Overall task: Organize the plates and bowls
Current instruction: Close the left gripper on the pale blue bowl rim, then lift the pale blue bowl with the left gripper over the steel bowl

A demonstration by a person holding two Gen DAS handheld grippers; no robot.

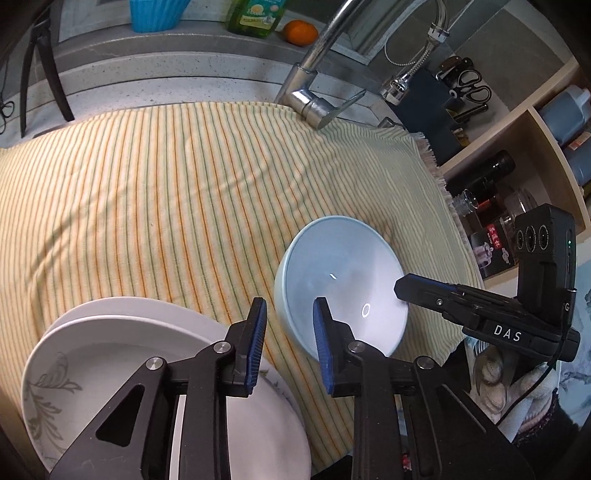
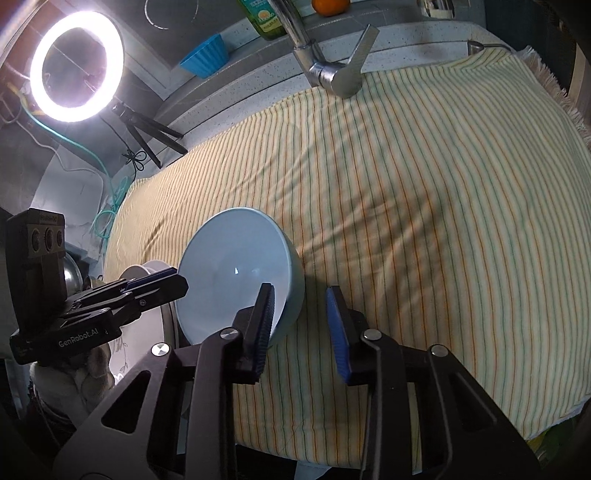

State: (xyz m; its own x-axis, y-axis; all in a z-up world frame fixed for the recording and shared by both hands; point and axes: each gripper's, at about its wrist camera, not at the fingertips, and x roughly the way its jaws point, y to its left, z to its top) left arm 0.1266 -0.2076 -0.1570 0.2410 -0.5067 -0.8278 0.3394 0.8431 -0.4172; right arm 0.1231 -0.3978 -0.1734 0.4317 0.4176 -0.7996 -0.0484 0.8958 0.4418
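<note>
A light blue bowl sits on the striped cloth. My left gripper straddles the bowl's left rim, one finger inside and one outside, with cloth showing between the outer pad and the wall. My right gripper straddles the opposite rim the same way, its outer pad standing clear of the wall. Each gripper shows in the other's view, the right gripper and the left gripper, both at the bowl's edge. A stack of white plates with a grey leaf pattern lies beside the bowl under my left gripper.
A chrome faucet rises at the cloth's far edge. Behind it stand a blue cup, a dish soap bottle and an orange. A shelf with bottles is on the right, and a lit ring light at the far left.
</note>
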